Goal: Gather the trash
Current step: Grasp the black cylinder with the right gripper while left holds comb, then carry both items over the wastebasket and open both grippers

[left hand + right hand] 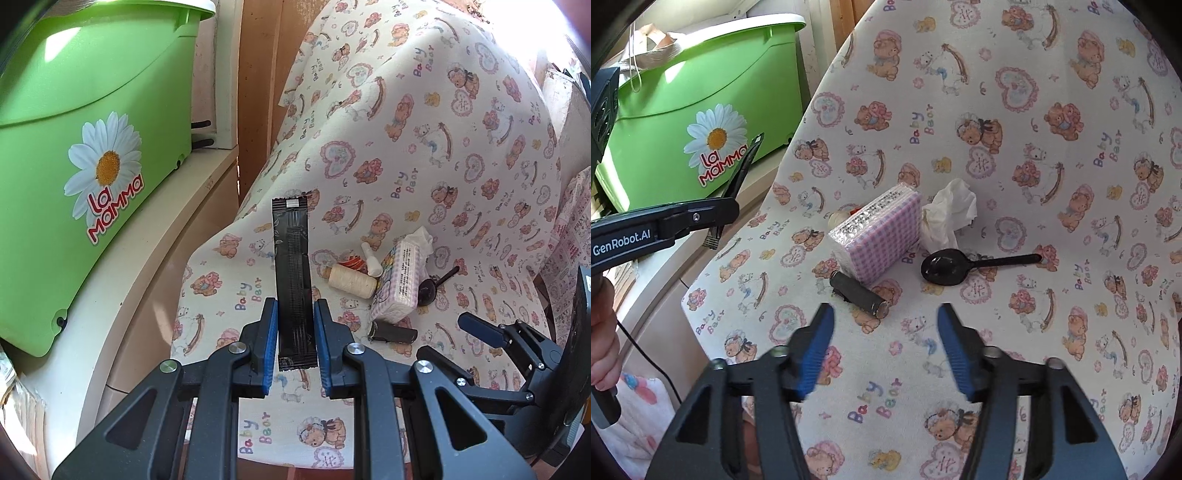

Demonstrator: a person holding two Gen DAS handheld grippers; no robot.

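A long black sachet wrapper (293,280) stands upright between the blue pads of my left gripper (295,306), which is shut on it above the printed cloth. In the right wrist view that wrapper (744,166) sticks out of the left gripper (727,212) in front of the green bin. My right gripper (886,308) is open with nothing between its fingers. A short black cylinder (858,295) lies just ahead of its left finger. Beyond are a crumpled white tissue (951,210) and a black plastic spoon (960,267).
A lilac checked tissue pack (877,236) lies beside the cylinder. A cream thread spool (351,282) and a small white bottle (371,262) lie behind it. All rest on the Baby Bear print cloth (1034,332). A green "La Mamma" bin (74,147) stands on a ledge at left.
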